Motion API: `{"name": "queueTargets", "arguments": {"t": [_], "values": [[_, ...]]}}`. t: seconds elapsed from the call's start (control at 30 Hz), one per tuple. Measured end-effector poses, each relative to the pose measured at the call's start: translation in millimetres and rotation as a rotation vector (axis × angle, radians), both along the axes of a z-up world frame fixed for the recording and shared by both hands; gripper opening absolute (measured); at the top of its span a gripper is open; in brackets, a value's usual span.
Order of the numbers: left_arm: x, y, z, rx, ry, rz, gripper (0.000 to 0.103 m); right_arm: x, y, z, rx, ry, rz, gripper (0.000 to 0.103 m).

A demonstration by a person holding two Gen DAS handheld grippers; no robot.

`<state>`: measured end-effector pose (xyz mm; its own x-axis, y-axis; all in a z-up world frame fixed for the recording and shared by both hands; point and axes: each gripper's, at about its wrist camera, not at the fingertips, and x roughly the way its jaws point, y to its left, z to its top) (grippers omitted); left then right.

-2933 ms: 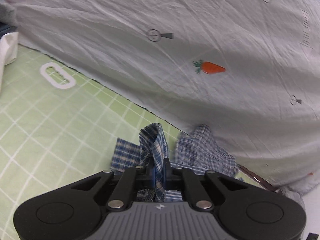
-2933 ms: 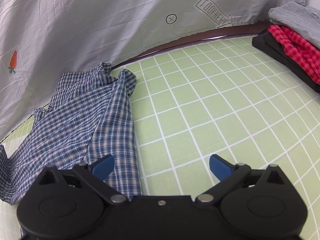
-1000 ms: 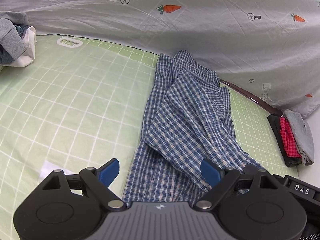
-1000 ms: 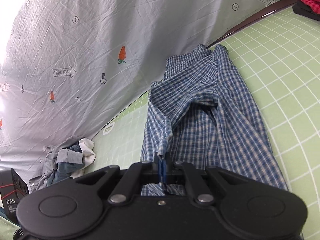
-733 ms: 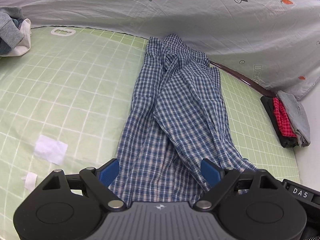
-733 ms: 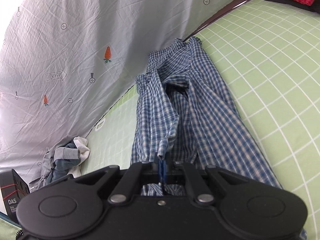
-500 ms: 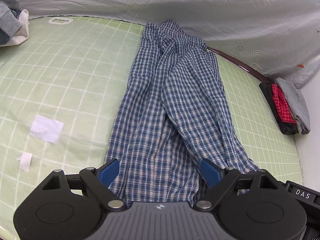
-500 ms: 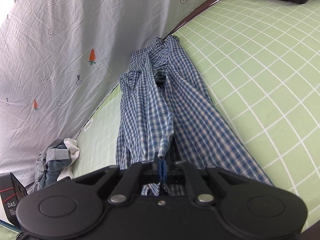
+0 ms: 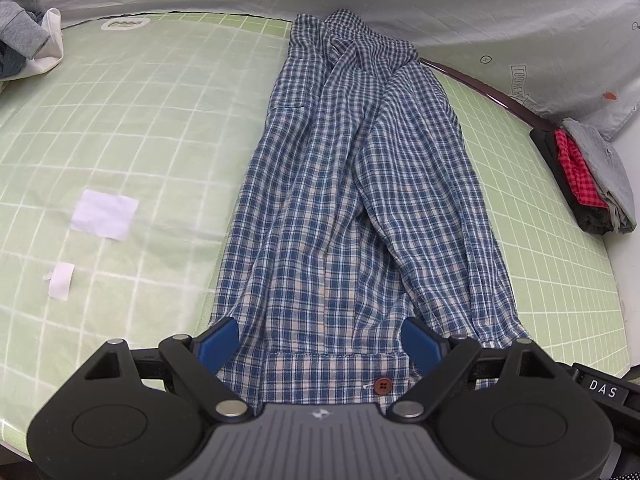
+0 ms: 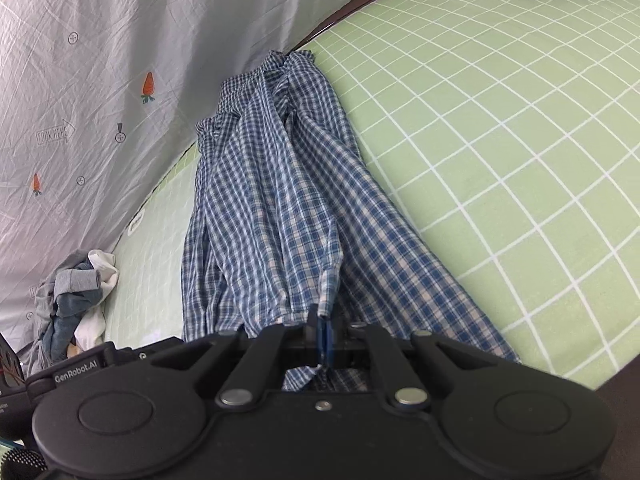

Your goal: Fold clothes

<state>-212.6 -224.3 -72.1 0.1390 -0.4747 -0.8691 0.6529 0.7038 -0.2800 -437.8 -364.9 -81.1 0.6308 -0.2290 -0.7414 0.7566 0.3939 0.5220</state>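
A blue plaid shirt lies stretched lengthwise on the green grid mat, collar end toward the far sheet. My left gripper is open above the shirt's near end, and a strip of cloth with a brown button lies between its wide-spread blue pads. In the right wrist view the shirt runs away from my right gripper, which is shut on a fold of the near edge, lifting it a little off the mat.
A folded stack of black, red plaid and grey clothes sits at the mat's right edge. A loose clothes pile lies far left. Two white paper scraps rest on the mat. A grey carrot-print sheet hangs behind.
The left gripper, earlier shut on the shirt, now stands open; the right, earlier open, now grips it. Both hands drew back and down, and the shirt stretched out long on the mat.
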Motion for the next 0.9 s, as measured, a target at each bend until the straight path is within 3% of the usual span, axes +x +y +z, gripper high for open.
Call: {"name": "queueTargets", "arguments": {"t": [0.27,0.4,0.5,0.57,0.73,0.9], "values": [[3.8,5.4,-3.1,0.045,-0.021,0.024,0.089,12.7,3.4,12.0,-0.144,0.094,0.084,0.006],[2.5,5.8,-7.8,0.066,-0.017,0.034,0.089,15.1,2.9,6.9,-0.144,0.143,0.109,0.01],[0.9,8.2,-11.2,0.081,-0.015,0.037,0.089,13.7,4.1,7.2,-0.161,0.169,0.109,0.021],[-0.2,9.8,-13.0,0.088,-0.02,0.036,0.089,11.0,3.8,9.7,-0.192,0.185,0.095,0.04],[-4.9,14.5,-14.7,0.106,-0.072,0.007,0.088,7.3,3.0,7.2,-0.276,0.253,0.113,0.063],[-9.7,24.3,-21.5,0.132,-0.077,-0.009,0.088,1.2,3.6,-6.3,-0.24,0.273,0.127,0.068]]}}
